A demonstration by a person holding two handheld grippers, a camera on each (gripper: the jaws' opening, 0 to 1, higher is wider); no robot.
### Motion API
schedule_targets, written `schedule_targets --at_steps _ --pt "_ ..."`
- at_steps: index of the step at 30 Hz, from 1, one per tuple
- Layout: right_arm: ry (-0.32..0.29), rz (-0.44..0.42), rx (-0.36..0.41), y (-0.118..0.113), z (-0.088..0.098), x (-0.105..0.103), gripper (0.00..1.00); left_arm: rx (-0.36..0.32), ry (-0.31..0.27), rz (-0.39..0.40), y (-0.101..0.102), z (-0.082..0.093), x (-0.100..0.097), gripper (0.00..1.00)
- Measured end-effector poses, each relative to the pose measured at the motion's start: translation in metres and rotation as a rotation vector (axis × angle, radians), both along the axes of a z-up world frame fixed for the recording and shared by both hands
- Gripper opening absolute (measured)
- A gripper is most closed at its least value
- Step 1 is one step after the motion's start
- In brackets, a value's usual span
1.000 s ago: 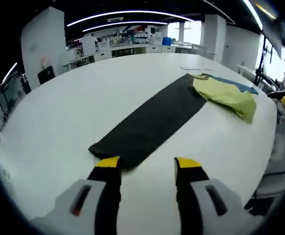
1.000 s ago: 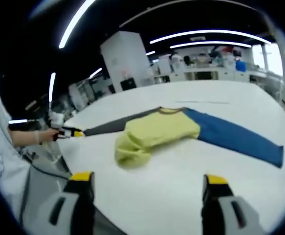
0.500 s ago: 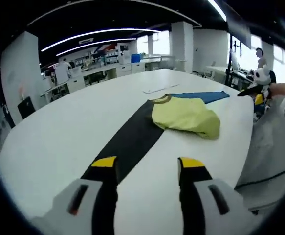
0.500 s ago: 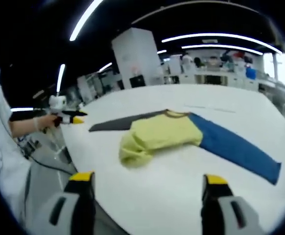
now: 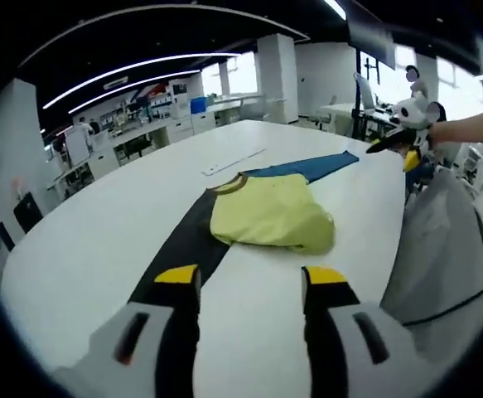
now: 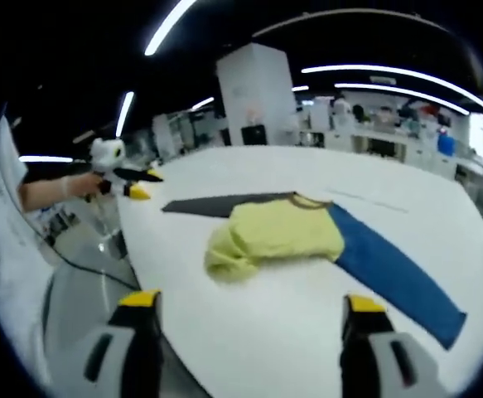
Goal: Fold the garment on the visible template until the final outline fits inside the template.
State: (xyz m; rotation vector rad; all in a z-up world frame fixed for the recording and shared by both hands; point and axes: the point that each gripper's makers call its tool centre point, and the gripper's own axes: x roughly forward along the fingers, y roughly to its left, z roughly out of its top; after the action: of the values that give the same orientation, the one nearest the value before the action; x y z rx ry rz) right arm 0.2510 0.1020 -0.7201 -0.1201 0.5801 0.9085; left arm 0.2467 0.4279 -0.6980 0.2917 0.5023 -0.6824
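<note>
A garment lies on the white table (image 5: 92, 224). Its yellow body (image 5: 268, 217) is bunched over the middle, with a black sleeve (image 5: 183, 245) stretched toward me and a blue sleeve (image 5: 311, 166) running away. My left gripper (image 5: 251, 278) hovers open over the table, short of the black cuff, holding nothing. The right gripper (image 5: 394, 143) hangs in a hand past the table's far right edge. In the right gripper view the yellow body (image 6: 278, 236) sits between the black sleeve (image 6: 220, 205) and the blue sleeve (image 6: 390, 269). My right gripper (image 6: 251, 303) is open over the table's near edge. The left gripper (image 6: 133, 184) is held at the left.
A thin pale strip (image 5: 234, 161) lies on the table beyond the collar. The table's curved edge (image 6: 154, 307) drops to grey floor with a cable (image 6: 84, 269). Desks and white pillars (image 5: 278, 79) stand far behind. A white sleeve (image 6: 9, 249) is at the left.
Both cameras have swung. My left gripper has lifted back from the black cuff and turned toward the yellow body. The garment lies as before.
</note>
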Motion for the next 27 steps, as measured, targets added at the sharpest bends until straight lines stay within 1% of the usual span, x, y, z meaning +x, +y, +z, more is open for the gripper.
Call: schedule_targets --at_steps 3,8,10,13,17,20,22,24,27 --pt "-0.015 0.035 -0.005 0.002 0.001 0.001 0.89 -0.006 -0.01 -0.016 -0.019 0.004 -0.003 0.46" --pt "-0.053 0.11 -0.038 0.01 0.001 0.006 0.86 0.004 -0.027 -0.046 -0.037 0.006 -0.001 0.46" --pt "-0.077 0.151 -0.066 0.015 0.0 0.008 0.85 0.002 -0.028 -0.055 -0.044 0.007 -0.001 0.45" --pt "-0.1 0.206 -0.09 0.026 -0.003 0.011 0.81 0.005 -0.037 -0.067 -0.051 0.01 0.001 0.45" --pt "-0.099 0.261 -0.097 0.044 -0.01 0.013 0.81 -0.017 -0.025 -0.058 -0.057 0.01 0.006 0.45" --pt "-0.113 0.315 -0.139 0.053 -0.02 0.014 0.79 -0.023 -0.031 -0.061 -0.062 0.011 0.006 0.44" --pt "-0.12 0.348 -0.16 0.06 -0.026 0.016 0.76 -0.015 -0.032 -0.063 -0.065 0.011 0.006 0.44" --pt "-0.13 0.383 -0.184 0.066 -0.032 0.018 0.72 -0.027 -0.032 -0.057 -0.068 0.012 0.007 0.43" --pt "-0.15 0.42 -0.193 0.079 -0.037 0.019 0.68 -0.031 -0.03 -0.054 -0.073 0.011 0.008 0.43"
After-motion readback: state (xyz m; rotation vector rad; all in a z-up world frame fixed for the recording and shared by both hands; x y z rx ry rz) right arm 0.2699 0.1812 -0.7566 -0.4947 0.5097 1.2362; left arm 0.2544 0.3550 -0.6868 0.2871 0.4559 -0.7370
